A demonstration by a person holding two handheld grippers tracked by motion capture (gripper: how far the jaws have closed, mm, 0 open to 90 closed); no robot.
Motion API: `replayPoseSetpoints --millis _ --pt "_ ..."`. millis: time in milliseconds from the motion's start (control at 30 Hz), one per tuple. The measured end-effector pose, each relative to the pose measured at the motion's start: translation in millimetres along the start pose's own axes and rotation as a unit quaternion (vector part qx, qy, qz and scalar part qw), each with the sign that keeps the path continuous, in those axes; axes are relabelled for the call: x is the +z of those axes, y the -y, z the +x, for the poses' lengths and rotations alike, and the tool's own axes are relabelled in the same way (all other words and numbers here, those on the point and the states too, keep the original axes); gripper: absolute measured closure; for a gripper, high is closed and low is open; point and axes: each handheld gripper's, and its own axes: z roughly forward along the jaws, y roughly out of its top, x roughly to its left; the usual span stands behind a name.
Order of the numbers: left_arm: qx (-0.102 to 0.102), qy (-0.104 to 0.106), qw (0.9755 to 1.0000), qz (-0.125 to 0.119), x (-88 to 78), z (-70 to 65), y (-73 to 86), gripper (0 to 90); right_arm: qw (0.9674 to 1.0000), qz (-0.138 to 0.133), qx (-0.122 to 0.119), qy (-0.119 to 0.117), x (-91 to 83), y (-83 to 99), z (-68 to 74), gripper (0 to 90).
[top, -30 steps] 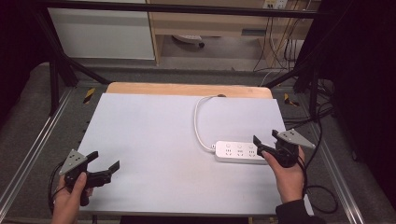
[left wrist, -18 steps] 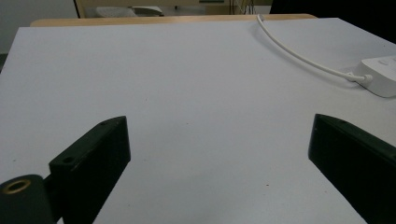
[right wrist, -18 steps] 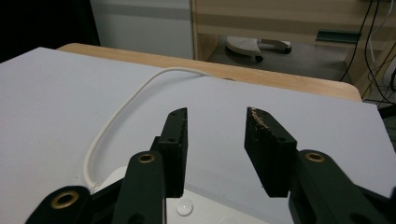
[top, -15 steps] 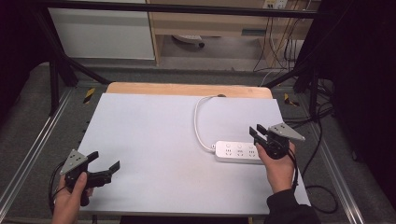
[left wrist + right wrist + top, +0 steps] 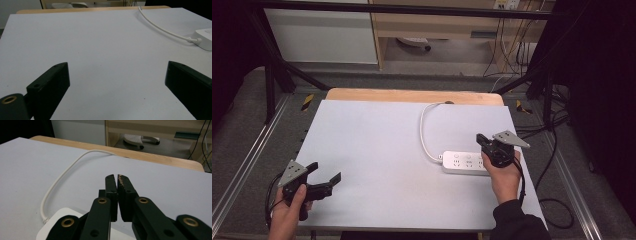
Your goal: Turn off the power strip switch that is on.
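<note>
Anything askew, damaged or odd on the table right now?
Nothing stands out. The white power strip lies flat on the table, its cord looping to the far edge. The right gripper is above it, jaws together on nothing; the left gripper is open.

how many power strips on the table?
1. The white power strip lies at the table's right side, under the right tool; its cord loops toward the far edge. None seem hidden.

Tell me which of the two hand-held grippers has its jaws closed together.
The right hand-held gripper, poised above the white plastic power strip, jaws pressed together on nothing. The left hand-held gripper has its jaws spread wide over the bare white tabletop.
</note>
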Motion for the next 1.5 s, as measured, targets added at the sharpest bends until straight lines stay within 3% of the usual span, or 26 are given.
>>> replayPoseSetpoints --millis 533,1000,1400,1500 --pt "0.006 0.000 1.0000 0.006 2.3 -2.0 0.6 5.9 0.9999 0.013 0.010 0.000 15.9 7.7 -0.9 90.0" --pt "0.005 0.001 1.0000 0.004 1.8 -2.0 0.4 5.9 0.9990 0.036 0.023 -0.009 18.2 14.0 -2.2 90.0" --pt "0.009 0.003 0.9999 0.008 2.5 -2.8 0.8 6.2 0.9962 0.078 0.038 -0.005 24.8 24.8 -5.9 90.0" --pt "0.010 0.004 0.9999 0.008 2.3 -3.1 0.8 6.2 0.9961 0.083 0.031 -0.005 25.5 26.8 -5.4 90.0"
